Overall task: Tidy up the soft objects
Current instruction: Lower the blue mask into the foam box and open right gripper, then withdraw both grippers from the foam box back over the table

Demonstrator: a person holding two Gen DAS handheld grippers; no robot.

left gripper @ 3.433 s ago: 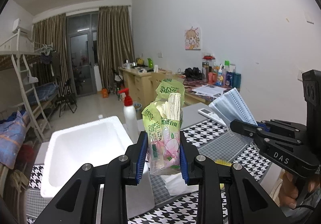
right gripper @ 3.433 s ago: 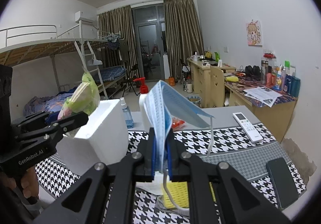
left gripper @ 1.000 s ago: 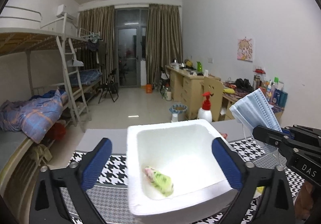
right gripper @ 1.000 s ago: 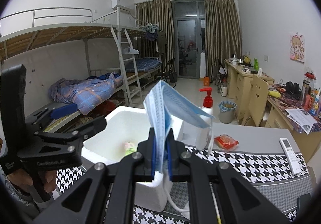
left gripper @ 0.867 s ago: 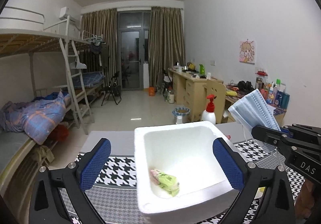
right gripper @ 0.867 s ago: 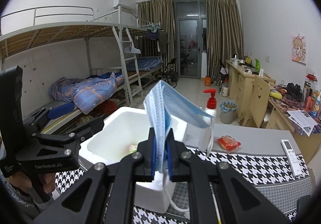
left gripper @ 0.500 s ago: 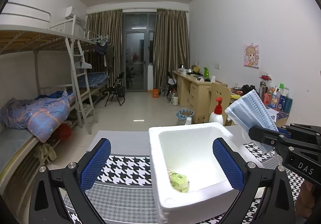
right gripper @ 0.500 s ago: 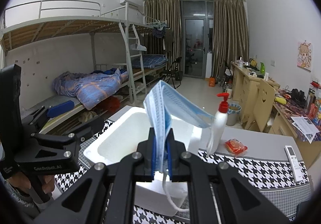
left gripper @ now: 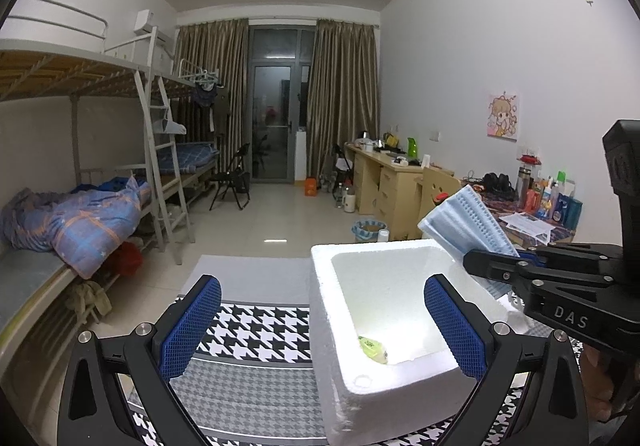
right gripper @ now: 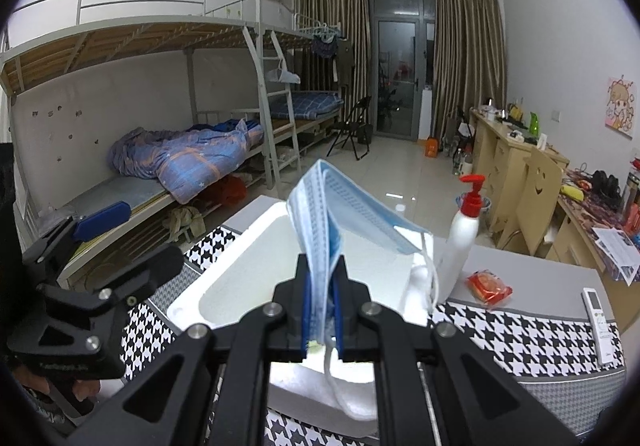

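A white foam box (left gripper: 332,398) stands on the houndstooth tablecloth; a green tissue pack (left gripper: 373,348) lies on its floor. My left gripper (left gripper: 320,326) is open and empty, left of and in front of the box. My right gripper (right gripper: 322,306) is shut on a blue face mask (right gripper: 324,206) and holds it upright over the box (right gripper: 224,266). The mask's ear loop hangs down to the box's near rim. The mask (left gripper: 468,218) and right gripper (left gripper: 480,264) also show over the box's right rim in the left wrist view.
A white pump bottle with a red top (right gripper: 464,230) stands behind the box. A red packet (right gripper: 489,288) and a white remote (right gripper: 598,310) lie to the right. The left gripper (right gripper: 120,246) is beside the box's left side. Bunk beds and desks stand beyond.
The tissue pack left my left gripper and now lies in the box. My left gripper opened and moved left. My right gripper carried the mask over the box.
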